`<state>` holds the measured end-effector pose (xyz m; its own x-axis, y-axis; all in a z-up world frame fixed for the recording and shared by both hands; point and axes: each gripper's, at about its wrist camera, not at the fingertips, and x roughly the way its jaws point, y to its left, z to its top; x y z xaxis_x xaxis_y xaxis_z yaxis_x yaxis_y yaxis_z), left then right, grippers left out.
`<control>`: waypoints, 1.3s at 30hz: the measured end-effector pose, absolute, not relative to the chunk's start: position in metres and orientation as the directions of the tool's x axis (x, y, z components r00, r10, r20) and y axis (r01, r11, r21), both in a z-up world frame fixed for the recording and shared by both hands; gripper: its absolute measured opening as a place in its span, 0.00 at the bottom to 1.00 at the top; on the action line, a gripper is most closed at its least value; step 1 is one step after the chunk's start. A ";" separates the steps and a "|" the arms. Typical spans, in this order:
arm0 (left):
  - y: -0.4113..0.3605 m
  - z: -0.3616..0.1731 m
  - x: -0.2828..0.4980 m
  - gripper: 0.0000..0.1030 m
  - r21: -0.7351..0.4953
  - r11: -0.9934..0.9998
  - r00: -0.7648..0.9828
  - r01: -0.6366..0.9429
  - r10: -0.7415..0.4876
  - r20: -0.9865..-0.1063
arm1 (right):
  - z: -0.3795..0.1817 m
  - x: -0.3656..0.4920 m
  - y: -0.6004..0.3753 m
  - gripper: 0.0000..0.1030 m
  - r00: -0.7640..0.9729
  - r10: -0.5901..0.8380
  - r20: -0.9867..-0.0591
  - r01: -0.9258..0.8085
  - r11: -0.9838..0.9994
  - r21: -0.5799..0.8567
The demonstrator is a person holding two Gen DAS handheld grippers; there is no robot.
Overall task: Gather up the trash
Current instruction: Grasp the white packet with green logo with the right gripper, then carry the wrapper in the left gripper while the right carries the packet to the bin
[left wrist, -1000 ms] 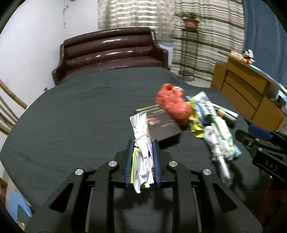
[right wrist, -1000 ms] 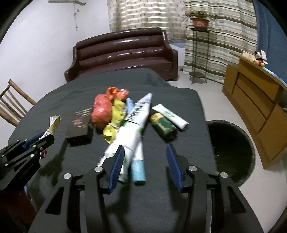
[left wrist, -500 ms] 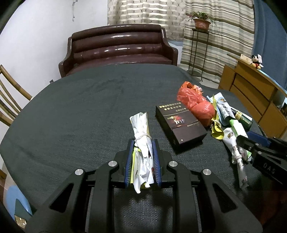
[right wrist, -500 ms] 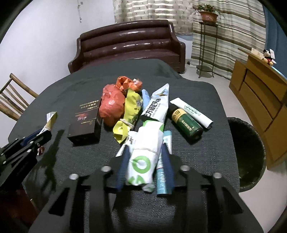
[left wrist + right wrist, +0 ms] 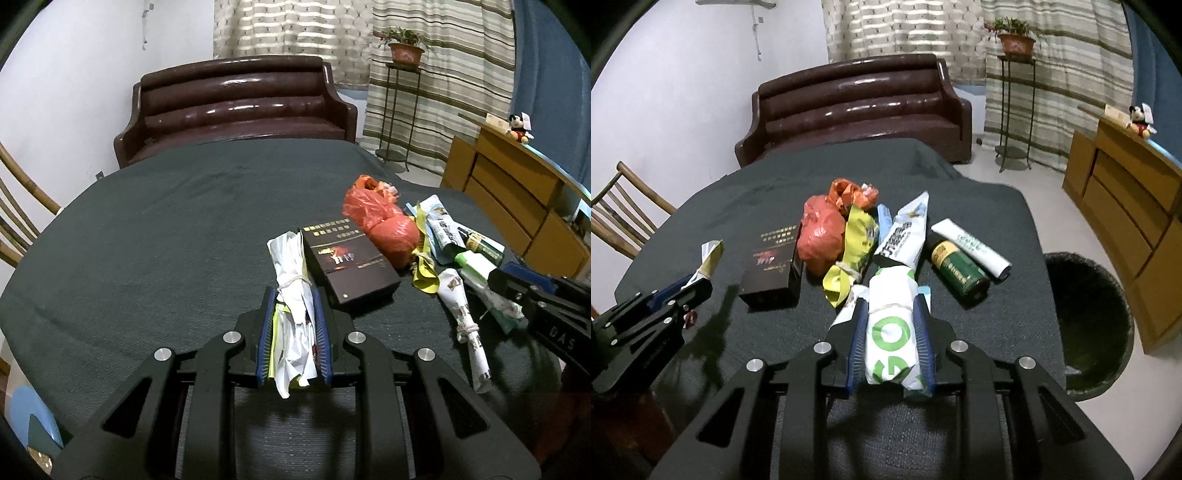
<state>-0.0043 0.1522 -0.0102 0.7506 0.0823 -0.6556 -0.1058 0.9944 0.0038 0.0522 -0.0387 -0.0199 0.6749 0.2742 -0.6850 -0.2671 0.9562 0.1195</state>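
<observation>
My left gripper is shut on a tied bundle of white and yellow wrappers, held over the dark table. My right gripper is shut on a white wrapper with green letters, just above the table. The trash pile lies between them: a dark brown box, a red plastic bag, a yellow wrapper, a white and blue packet, a green can and a white tube. A black trash bin stands on the floor to the right of the table.
A brown sofa stands behind the table. A wooden chair is at the left, a wooden sideboard at the right, a plant stand by the curtains. The left gripper also shows in the right wrist view.
My right gripper has closed on the white and green wrapper; a second ago it was open above the pile. My left gripper has swung with its bundle, so the box and bag now sit closer ahead.
</observation>
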 end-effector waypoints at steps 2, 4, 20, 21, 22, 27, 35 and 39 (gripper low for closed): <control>0.151 -0.011 -0.004 0.20 0.005 0.994 0.748 -0.106 0.083 -0.658 | -0.024 0.053 -0.038 0.26 0.661 0.274 -0.699 -0.272 0.955 0.118; 0.152 -0.011 -0.004 0.20 0.009 0.994 0.747 -0.108 0.087 -0.659 | -0.024 0.054 -0.035 0.26 0.659 0.265 -0.704 -0.282 0.955 0.096; 0.162 -0.020 0.001 0.20 -0.008 0.992 0.737 -0.127 0.089 -0.670 | -0.031 0.056 -0.017 0.29 0.648 0.222 -0.728 -0.310 0.951 0.014; 0.161 -0.020 0.001 0.20 -0.010 0.992 0.739 -0.125 0.086 -0.668 | -0.030 0.055 -0.018 0.29 0.653 0.223 -0.724 -0.309 0.951 0.014; 0.162 -0.020 0.001 0.20 -0.011 0.992 0.740 -0.126 0.086 -0.667 | -0.029 0.054 -0.019 0.29 0.658 0.224 -0.718 -0.307 0.952 0.016; 0.157 -0.017 0.002 0.20 -0.018 0.993 0.749 -0.113 0.073 -0.658 | -0.016 0.051 -0.028 0.29 0.689 0.236 -0.685 -0.291 0.956 0.036; 0.125 -0.002 0.005 0.20 -0.036 0.998 0.780 -0.053 0.019 -0.625 | 0.006 0.046 -0.067 0.29 0.749 0.216 -0.626 -0.231 0.971 0.058; 0.101 0.005 0.012 0.20 -0.052 0.999 0.787 -0.004 -0.029 -0.616 | 0.010 0.048 -0.095 0.29 0.774 0.170 -0.609 -0.177 0.983 0.050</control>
